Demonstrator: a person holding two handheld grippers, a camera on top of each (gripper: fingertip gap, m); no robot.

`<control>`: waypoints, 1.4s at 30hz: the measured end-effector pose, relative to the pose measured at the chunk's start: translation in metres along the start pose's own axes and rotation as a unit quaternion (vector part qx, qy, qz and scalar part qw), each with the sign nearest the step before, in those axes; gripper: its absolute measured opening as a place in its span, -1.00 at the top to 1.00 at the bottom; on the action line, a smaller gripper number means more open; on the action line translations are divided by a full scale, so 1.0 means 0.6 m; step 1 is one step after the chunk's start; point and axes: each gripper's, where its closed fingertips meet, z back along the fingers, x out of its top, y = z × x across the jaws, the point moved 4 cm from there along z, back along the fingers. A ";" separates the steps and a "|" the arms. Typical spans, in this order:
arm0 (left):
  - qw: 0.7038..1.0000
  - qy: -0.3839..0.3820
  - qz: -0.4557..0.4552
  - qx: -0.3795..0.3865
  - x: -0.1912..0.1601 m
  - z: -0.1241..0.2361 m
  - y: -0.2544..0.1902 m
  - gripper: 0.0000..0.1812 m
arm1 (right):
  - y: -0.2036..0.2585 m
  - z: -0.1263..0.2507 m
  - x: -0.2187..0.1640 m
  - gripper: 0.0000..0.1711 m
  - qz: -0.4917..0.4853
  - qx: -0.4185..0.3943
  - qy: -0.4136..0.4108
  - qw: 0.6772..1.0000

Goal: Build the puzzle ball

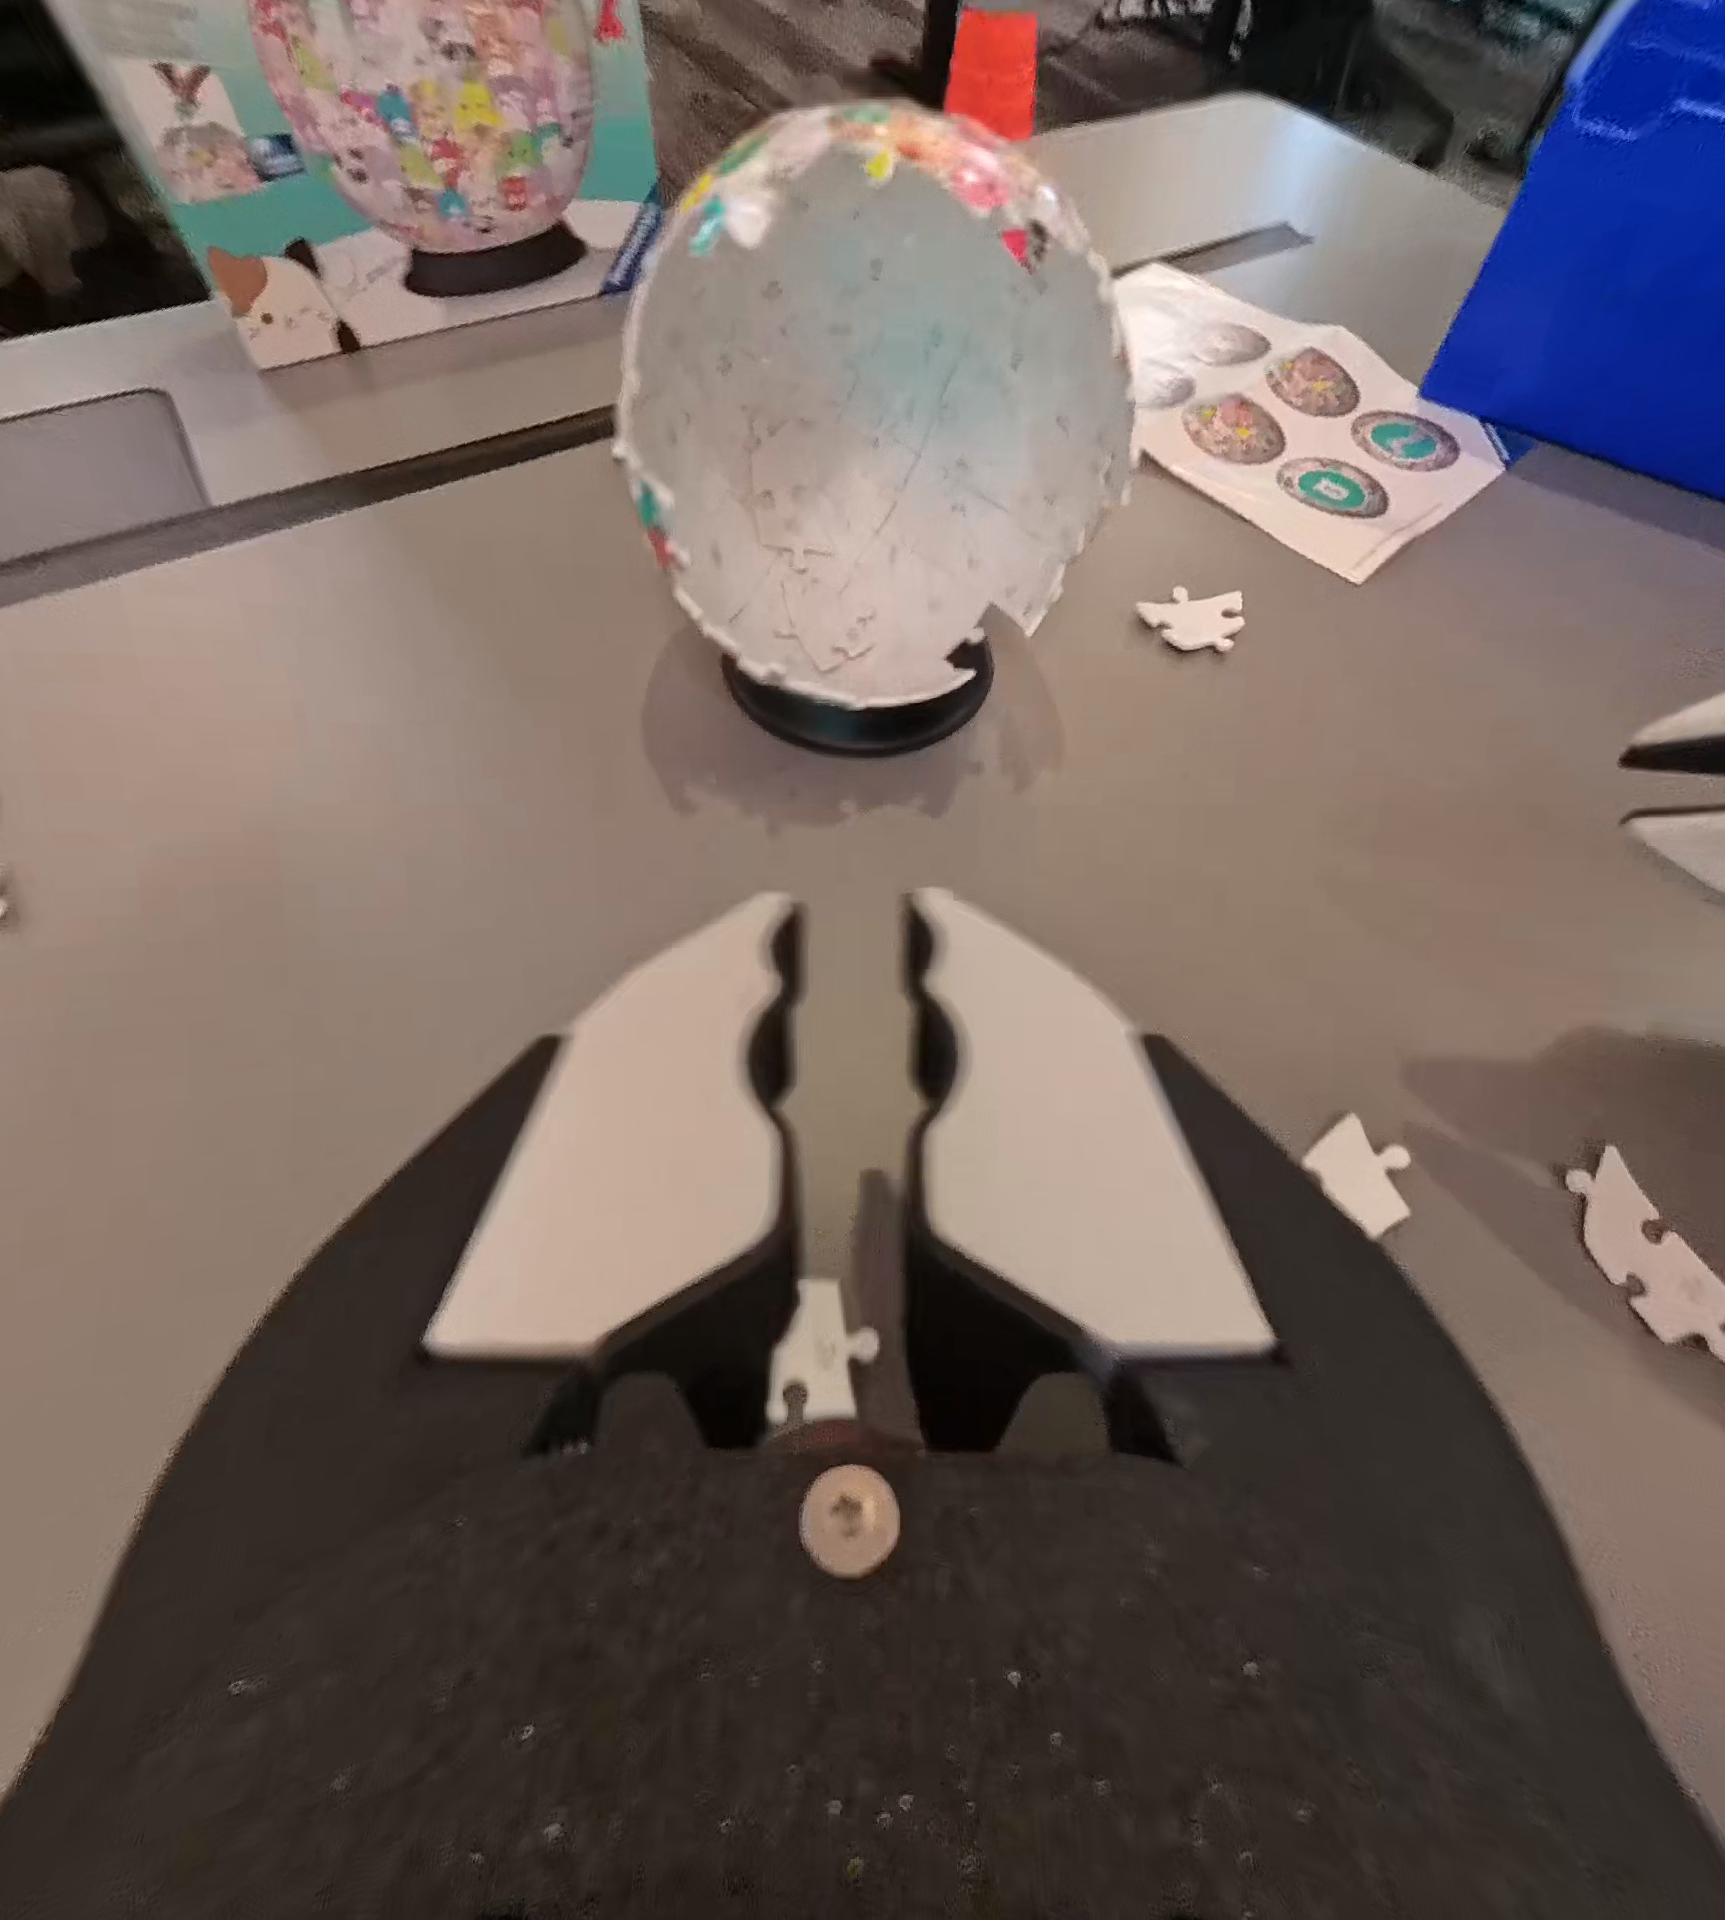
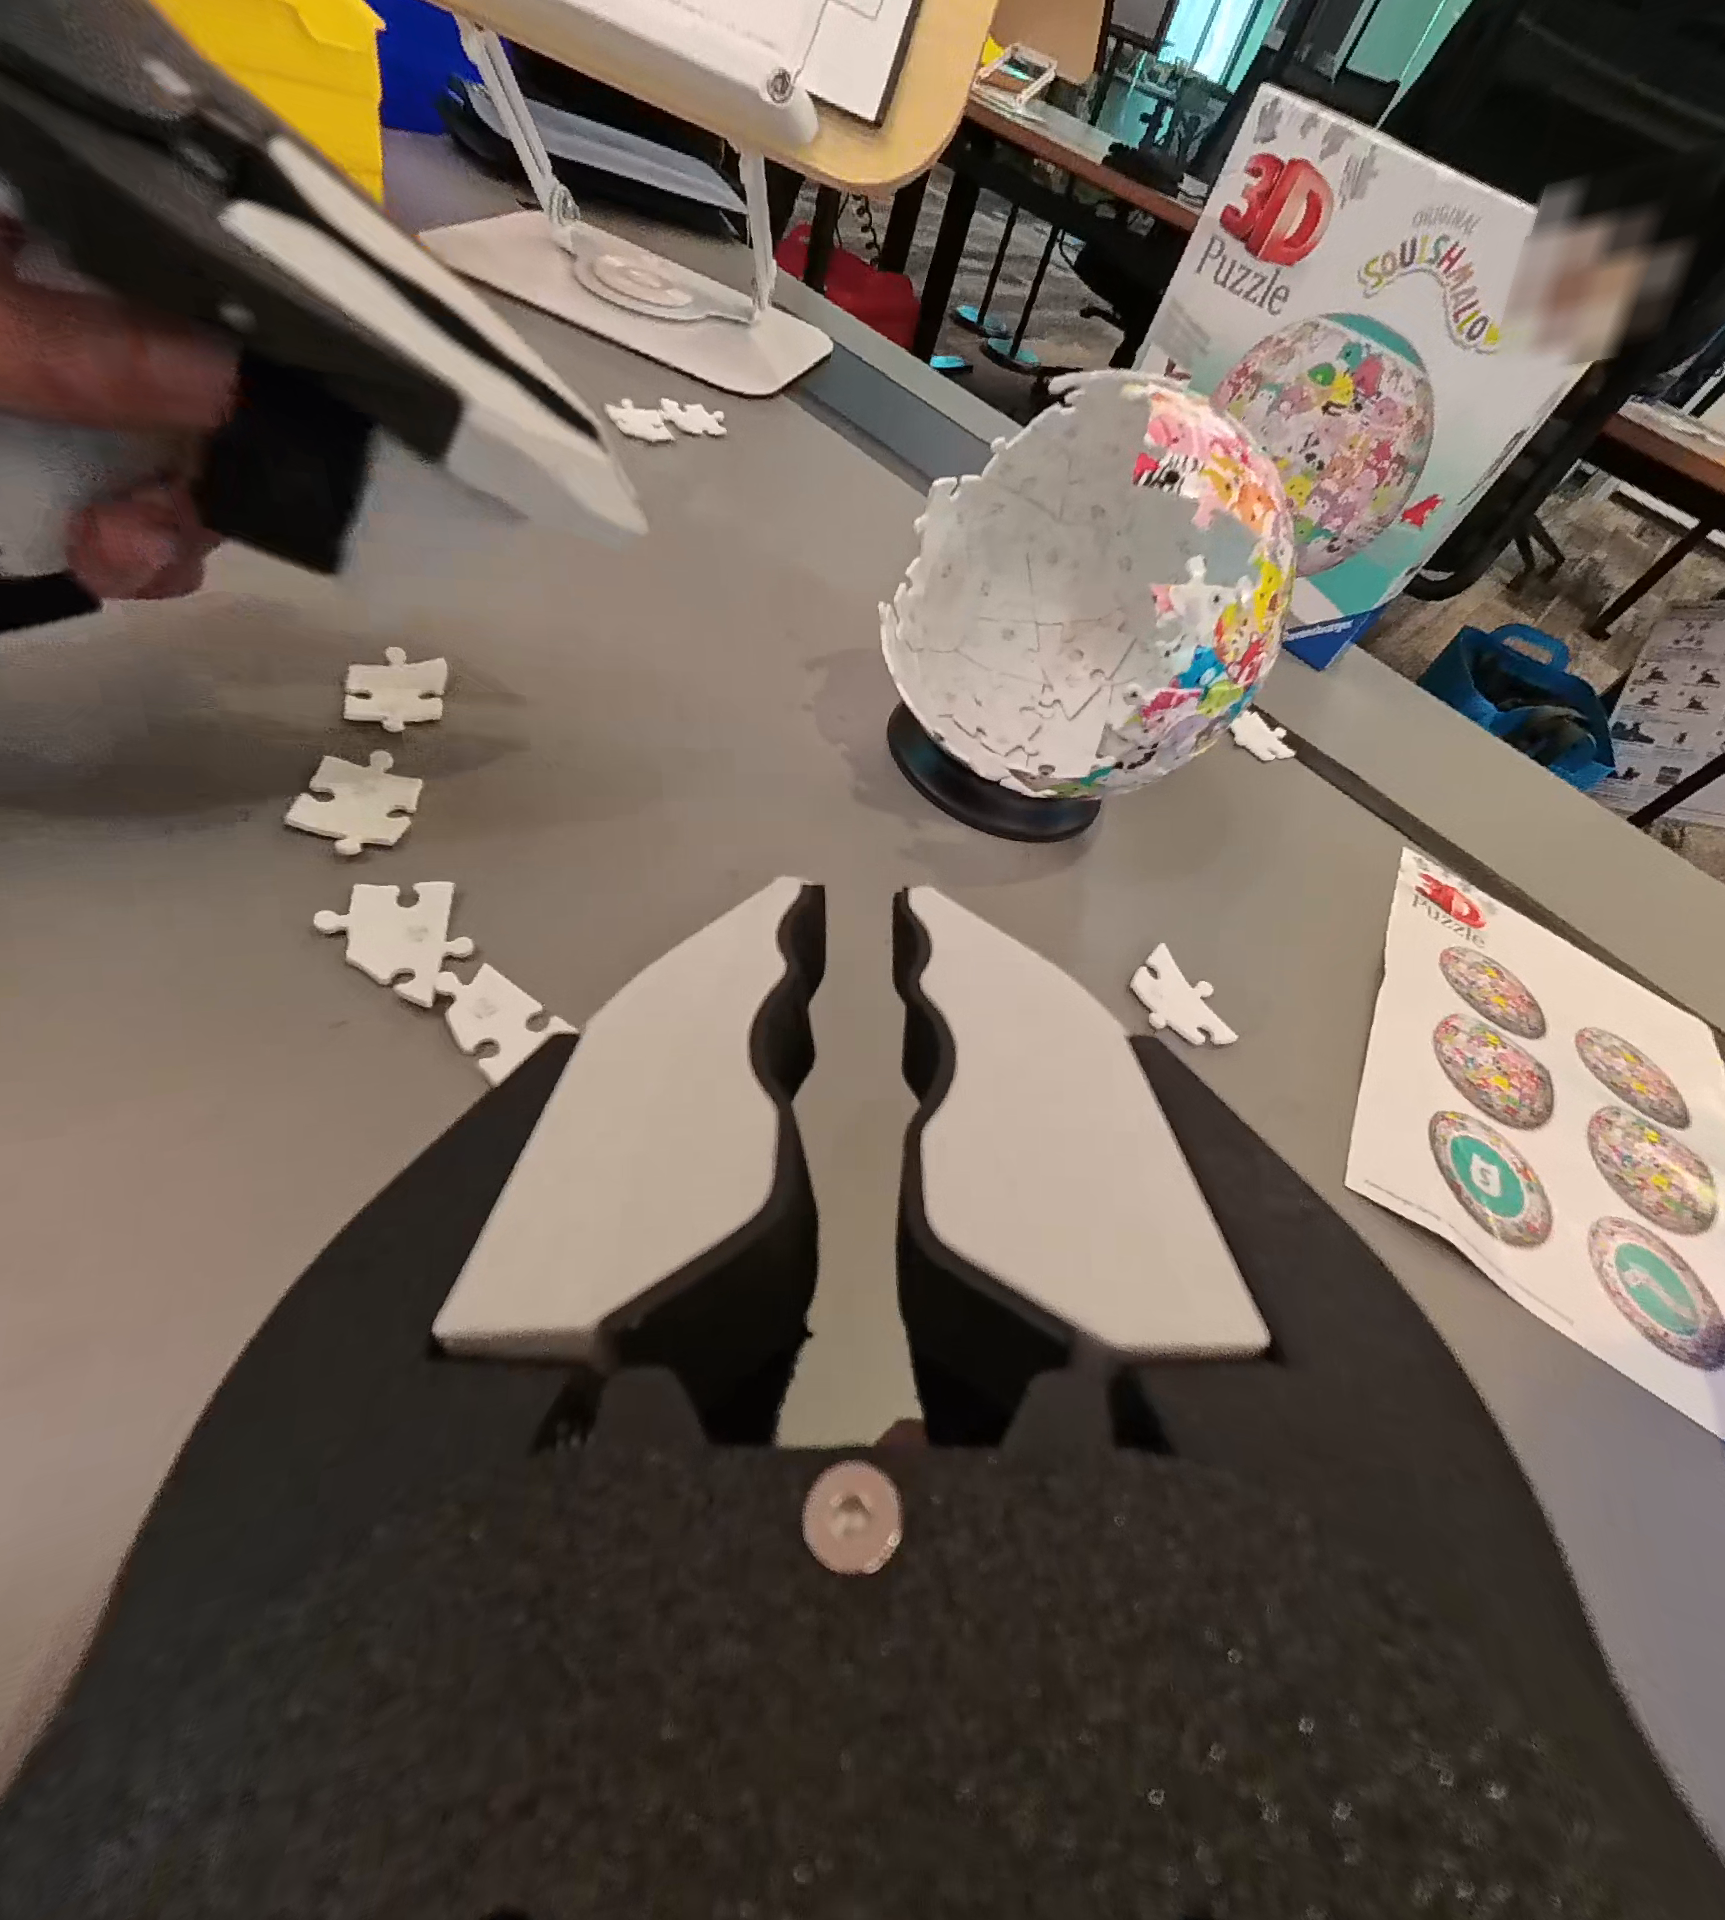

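The grey desk (image 2: 110, 1195) carried everything. At its far edge stood the puzzle box (image 2: 1357, 343), printed with a picture of the finished ball. In front of the box, near the middle of the desk, the half-built puzzle ball (image 2: 1076, 613) sat upright on a dark round stand (image 2: 993, 795); its coloured shell faced the box and its open, white inside faced the claws. An instruction sheet (image 2: 1554, 1143) with round pictures lay flat to the right of the ball, and a blue box (image 1: 1658, 260) stood beyond it.

The left claw (image 1: 850, 914) hung above the desk, aimed at the ball, its fingers a narrow gap apart with nothing between the tips; a loose white piece (image 1: 816, 1351) showed on the desk through the gap near their base. The right claw (image 2: 858, 894) was likewise slightly parted and held nothing.

Loose white puzzle pieces (image 2: 390, 940) lay face down, scattered on the desk to the left of the right claw, and one single piece (image 2: 1180, 997) lay just beside its right finger.
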 end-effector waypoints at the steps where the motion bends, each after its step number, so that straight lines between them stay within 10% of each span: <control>1: 1.000 0.005 -0.015 -0.008 0.008 -0.014 -0.006 0.99 | 0.000 -0.002 -0.002 0.86 0.002 0.001 0.002 1.000; 12: 0.989 0.074 -0.130 0.021 0.018 -0.163 -0.018 1.00 | -0.001 -0.008 -0.015 0.86 0.018 0.007 0.022 1.000; 42: 0.985 0.129 -0.112 0.036 0.031 -0.202 -0.001 1.00 | -0.005 -0.008 -0.028 0.86 -0.018 0.040 0.028 0.999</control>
